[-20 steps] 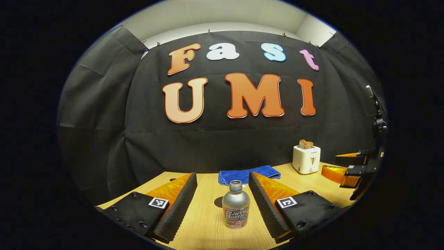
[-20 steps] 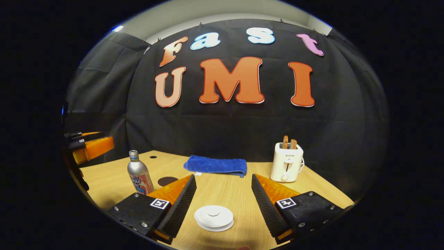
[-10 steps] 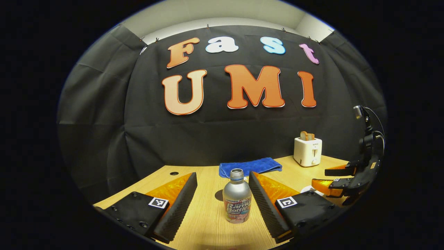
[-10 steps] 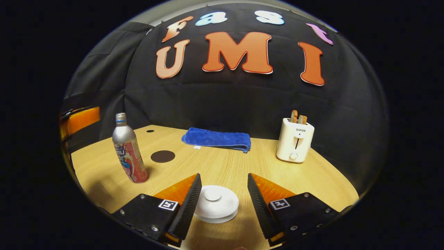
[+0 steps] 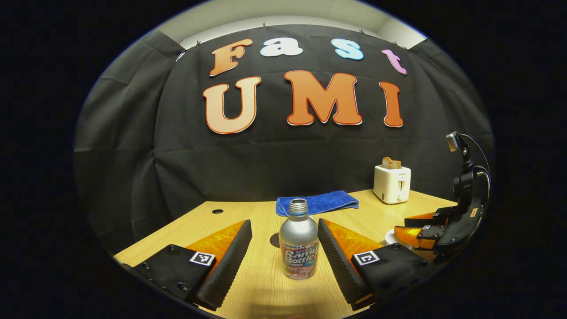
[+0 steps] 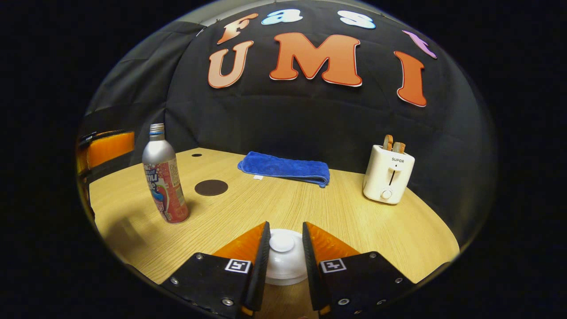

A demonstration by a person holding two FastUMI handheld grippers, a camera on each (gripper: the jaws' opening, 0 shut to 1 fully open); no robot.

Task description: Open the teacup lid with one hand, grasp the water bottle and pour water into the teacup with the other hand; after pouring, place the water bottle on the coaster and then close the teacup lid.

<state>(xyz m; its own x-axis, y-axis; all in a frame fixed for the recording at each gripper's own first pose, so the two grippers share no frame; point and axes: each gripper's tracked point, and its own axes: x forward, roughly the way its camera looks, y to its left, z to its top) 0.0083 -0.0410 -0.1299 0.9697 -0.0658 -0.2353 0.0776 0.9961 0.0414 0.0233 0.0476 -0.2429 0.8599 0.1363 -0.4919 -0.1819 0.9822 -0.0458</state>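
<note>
**Teacup lid between the right gripper's fingers, bottle framed by the left**

The teacup lid [image 6: 283, 257], white with a round knob, sat on the wooden table [image 6: 274, 208] directly between the fingers of the right gripper [image 6: 285, 248], which had narrowed around the knob; whether both pads pressed on it could not be told. The left gripper [image 5: 283, 243] stood spread wide, released, with the water bottle [image 5: 298, 248] upright and uncapped between its fingers, touching neither. Just beyond the bottle lay a dark round coaster [image 6: 211, 187]. Farther back rested a folded blue towel [image 6: 285, 167], and to its right a white toaster [image 6: 388, 173] holding bread.
</note>
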